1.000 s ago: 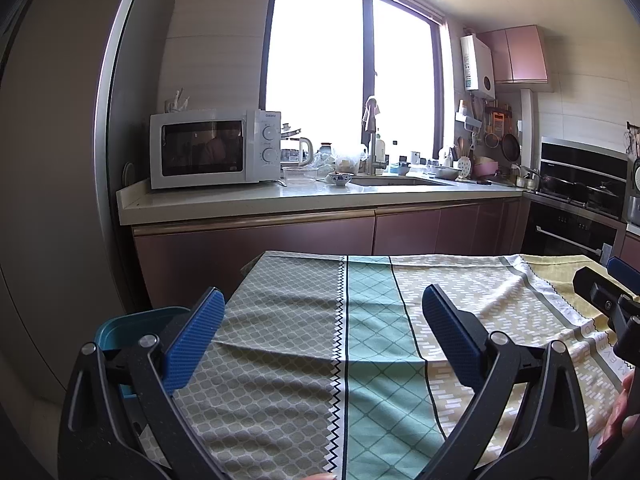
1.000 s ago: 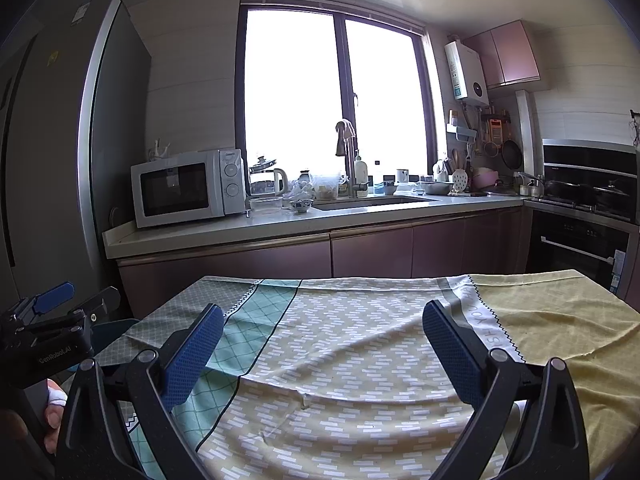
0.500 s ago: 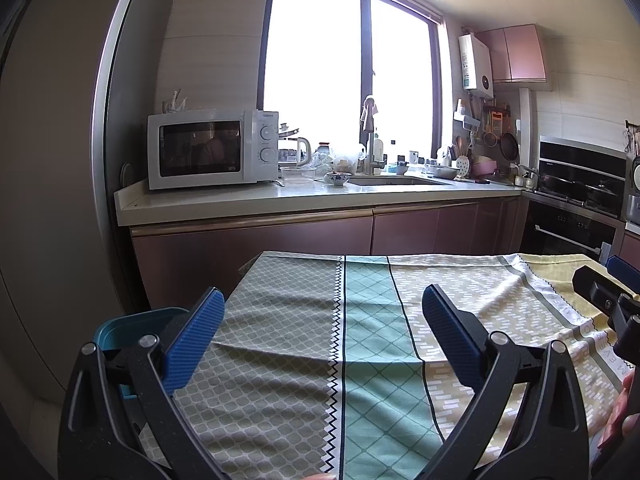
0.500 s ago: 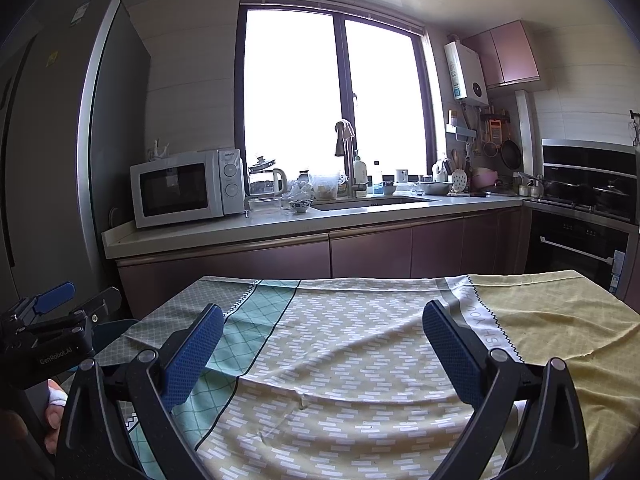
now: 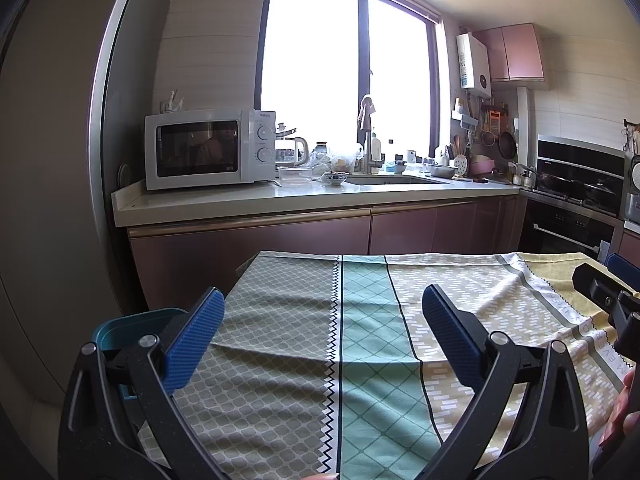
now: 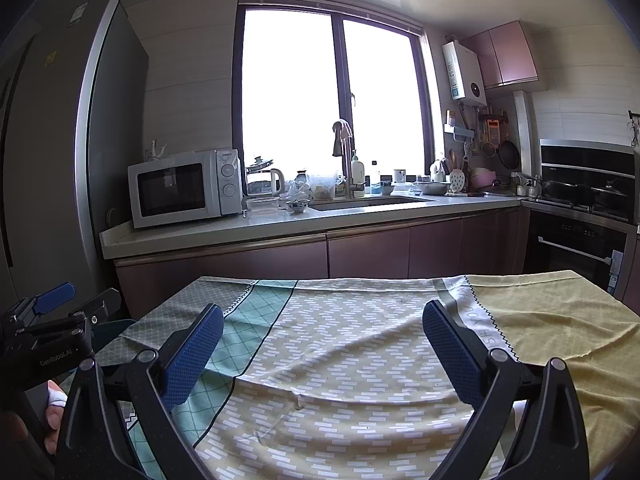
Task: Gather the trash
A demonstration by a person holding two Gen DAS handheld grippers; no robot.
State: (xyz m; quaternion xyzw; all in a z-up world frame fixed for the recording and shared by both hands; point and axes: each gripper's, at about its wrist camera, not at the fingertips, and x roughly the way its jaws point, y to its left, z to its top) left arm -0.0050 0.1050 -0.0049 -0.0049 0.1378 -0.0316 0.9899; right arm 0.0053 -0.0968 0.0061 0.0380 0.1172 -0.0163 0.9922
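Observation:
My left gripper (image 5: 322, 308) is open and empty, held above the near left part of a table covered with a patterned cloth (image 5: 360, 320). My right gripper (image 6: 322, 320) is open and empty above the middle of the same cloth (image 6: 360, 340). No trash shows on the cloth in either view. A teal bin (image 5: 132, 326) stands on the floor at the table's left side, just beyond my left gripper's left finger. The right gripper shows at the right edge of the left wrist view (image 5: 612, 300), and the left gripper at the left edge of the right wrist view (image 6: 60, 320).
A kitchen counter (image 5: 320, 200) runs behind the table with a white microwave (image 5: 208, 148), a kettle, bowls and a sink. A tall grey fridge (image 5: 52, 160) stands at the left. An oven and stove (image 5: 572, 208) are at the right.
Both views have shifted very slightly; the grippers stay open and nothing on the table has moved.

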